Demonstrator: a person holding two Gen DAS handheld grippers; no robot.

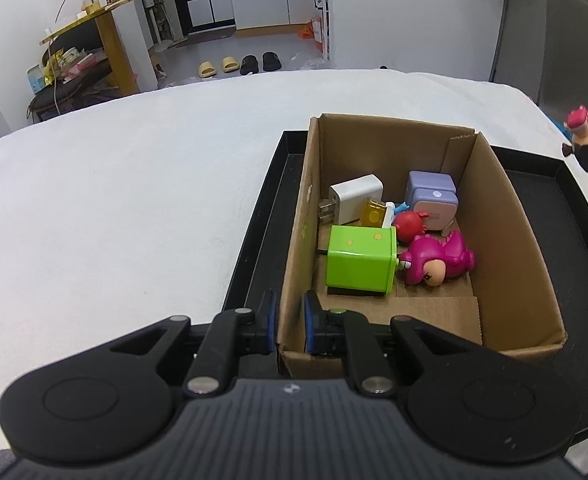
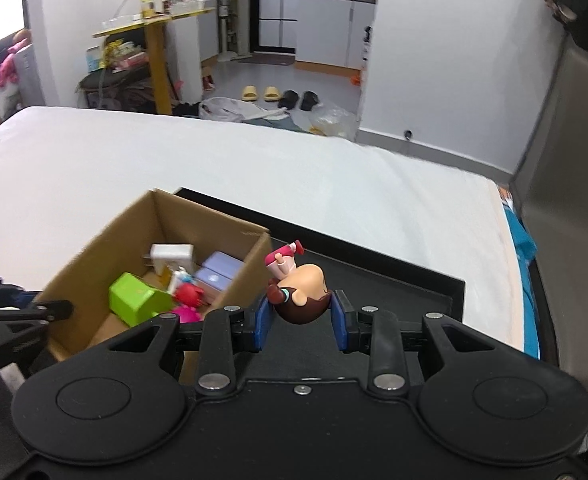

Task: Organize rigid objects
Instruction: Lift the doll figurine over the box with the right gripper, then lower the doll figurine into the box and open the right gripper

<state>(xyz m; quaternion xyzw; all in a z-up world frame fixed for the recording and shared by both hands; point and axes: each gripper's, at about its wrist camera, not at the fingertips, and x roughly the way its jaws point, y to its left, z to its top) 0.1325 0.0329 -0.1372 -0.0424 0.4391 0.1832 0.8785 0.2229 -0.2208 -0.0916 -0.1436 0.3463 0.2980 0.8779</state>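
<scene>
A cardboard box (image 1: 505,248) stands in a black tray (image 1: 262,216) on a white table. It holds a green cube (image 1: 359,262), a white charger (image 1: 355,196), a purple block (image 1: 431,196), a red ball toy (image 1: 407,226) and a pink dinosaur figure (image 1: 437,258). My left gripper (image 1: 288,320) is shut on the box's near left wall. My right gripper (image 2: 301,318) is shut on a brown-haired doll figure (image 2: 299,288), held upside down above the tray (image 2: 393,280) just right of the box (image 2: 106,252). The doll also shows in the left wrist view (image 1: 581,128).
The white table (image 1: 134,184) spreads to the left and behind the tray. A grey panel (image 2: 565,184) stands at the table's right edge. Beyond the table are a yellow shelf (image 1: 106,32) with clutter and slippers (image 2: 258,93) on the floor.
</scene>
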